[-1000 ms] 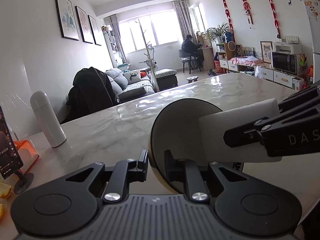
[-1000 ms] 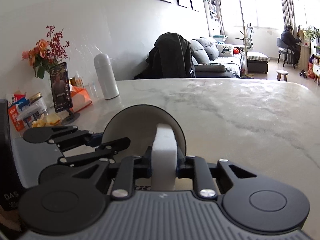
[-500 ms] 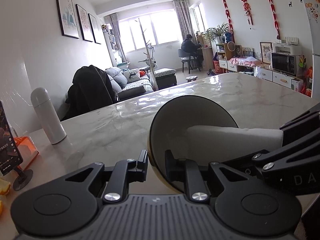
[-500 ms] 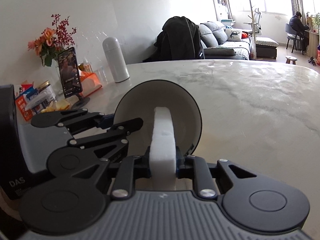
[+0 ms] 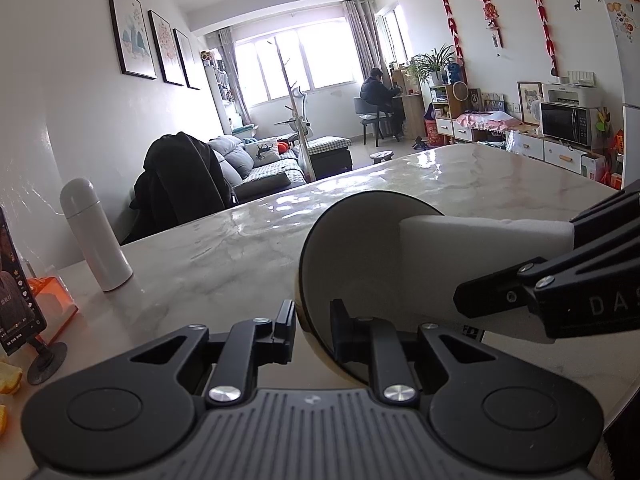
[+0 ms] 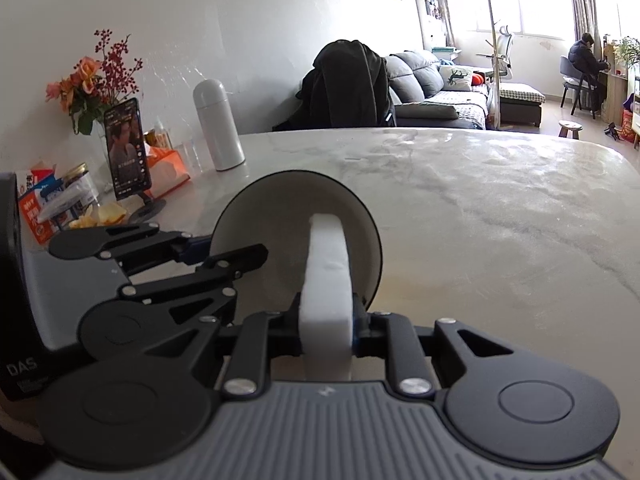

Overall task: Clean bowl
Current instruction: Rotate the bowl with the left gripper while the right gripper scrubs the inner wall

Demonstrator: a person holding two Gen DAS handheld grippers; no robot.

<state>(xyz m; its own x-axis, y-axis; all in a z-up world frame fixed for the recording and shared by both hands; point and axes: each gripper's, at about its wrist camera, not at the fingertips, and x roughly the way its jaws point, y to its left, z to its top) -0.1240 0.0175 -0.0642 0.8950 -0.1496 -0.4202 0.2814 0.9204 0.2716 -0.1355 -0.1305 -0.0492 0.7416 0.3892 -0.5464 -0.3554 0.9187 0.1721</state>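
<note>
Left gripper (image 5: 312,330) pinching bowl (image 5: 352,264) rim between 2 fingers, tilting bowl on edge above table (image 5: 224,256). Right gripper (image 6: 326,326) clamping sponge (image 6: 326,276), sponge tip pressing inside bowl.

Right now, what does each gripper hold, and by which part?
The left gripper holds the bowl by its rim, one finger inside and one outside. The right gripper holds the white sponge by its near end; the far end is inside the bowl.

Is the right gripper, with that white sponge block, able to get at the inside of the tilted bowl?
Probably yes: the left gripper holds the round bowl tipped open toward the right gripper, whose white sponge block already reaches inside, unobstructed.
</note>
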